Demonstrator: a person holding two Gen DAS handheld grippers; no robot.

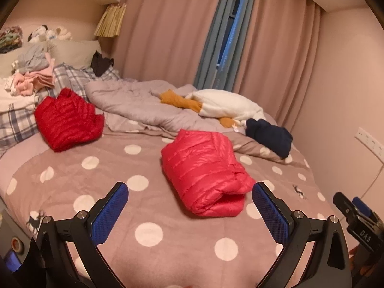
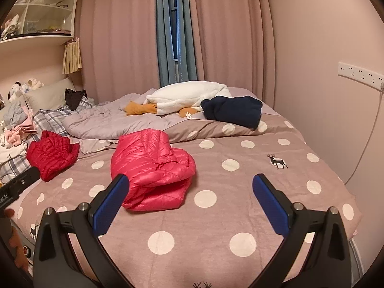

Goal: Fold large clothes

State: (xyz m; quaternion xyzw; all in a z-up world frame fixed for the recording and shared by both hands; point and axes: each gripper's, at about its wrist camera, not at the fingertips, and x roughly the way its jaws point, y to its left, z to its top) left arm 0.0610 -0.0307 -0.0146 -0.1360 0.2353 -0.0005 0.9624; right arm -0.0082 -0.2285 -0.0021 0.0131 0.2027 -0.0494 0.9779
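Item: pink-red down jacket (image 1: 204, 172), quilted and glossy. It is folded into a thick bundle and laid near the middle of the polka-dot bedspread (image 1: 148, 235), toward the foot of the bed. In the right wrist view a loose flap is seen bulging at the open front edge, so the fold is judged done but not tidy.

Item: left gripper (image 1: 189, 206). The jaws are spread wide and nothing is held; it is poised above the bedspread, just short of the bundle's near end.

Item: right gripper (image 2: 190, 192). The jaws are likewise wide apart and empty, poised above the bedspread with the bundle ahead and to the left.

Further stock: a darker red down jacket (image 1: 68, 120), bundled at the left near the plaid pillows (image 1: 14, 124); a navy garment (image 1: 270, 135), lying on the turned-back duvet (image 1: 134, 100) beside a white plush goose (image 1: 225, 105).

Handling advice: down filling is judged springy and the shell slippery. The bundle would best be pressed flat so that air is let out, and the loose flap tucked under. If another garment is taken, both layers should be pinched at a seam and the garment spread flat first.

Lettering: "DAS" is read on the black body of the other gripper at the right edge of the left wrist view. A partial mark, perhaps "OOLAI", is seen at the left edge of the right wrist view. No garment labels can be read.
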